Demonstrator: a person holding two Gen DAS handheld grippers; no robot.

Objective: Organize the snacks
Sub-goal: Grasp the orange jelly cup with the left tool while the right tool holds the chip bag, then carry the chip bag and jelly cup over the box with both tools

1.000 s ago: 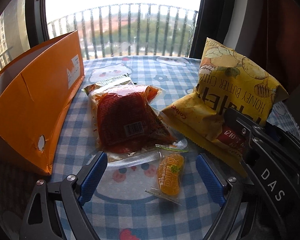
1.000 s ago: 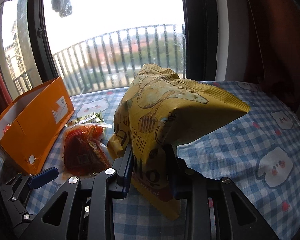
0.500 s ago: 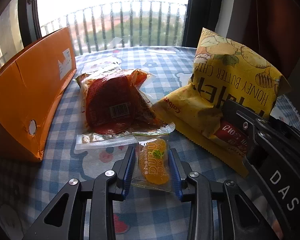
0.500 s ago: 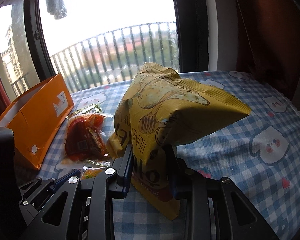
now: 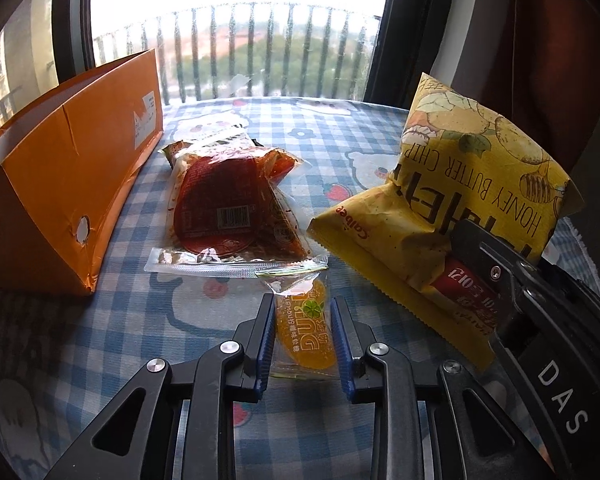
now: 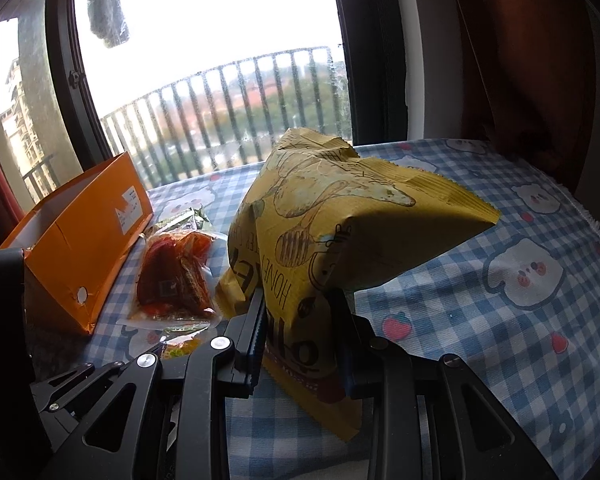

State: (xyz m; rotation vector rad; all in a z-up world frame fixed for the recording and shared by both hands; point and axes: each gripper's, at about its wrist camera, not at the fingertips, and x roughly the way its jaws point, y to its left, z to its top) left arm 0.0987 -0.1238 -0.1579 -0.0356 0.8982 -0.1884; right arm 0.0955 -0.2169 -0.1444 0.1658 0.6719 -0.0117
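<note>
My left gripper (image 5: pixel 302 336) is shut on a small orange jelly packet (image 5: pixel 304 336), held just above the checked cloth. My right gripper (image 6: pixel 300 336) is shut on the lower end of a yellow honey butter chip bag (image 6: pixel 340 232), lifted and tilted; the bag also shows in the left wrist view (image 5: pixel 460 200), with the right gripper's black body (image 5: pixel 540 320) clamped on it. A red snack in a clear pouch (image 5: pixel 228 208) lies on the cloth ahead of the left gripper. An orange open box (image 5: pixel 68 168) stands at the left, also in the right wrist view (image 6: pixel 84 240).
A green-edged packet (image 5: pixel 216 140) lies behind the red pouch. The table has a blue checked cloth (image 6: pixel 500 300) with bear prints. A window with a balcony railing (image 5: pixel 260 48) is beyond the table's far edge. Dark curtains (image 6: pixel 520 60) hang at the right.
My left gripper closed around the orange jelly packet and has lifted it slightly. My right gripper keeps its hold on the chip bag and has risen a little.
</note>
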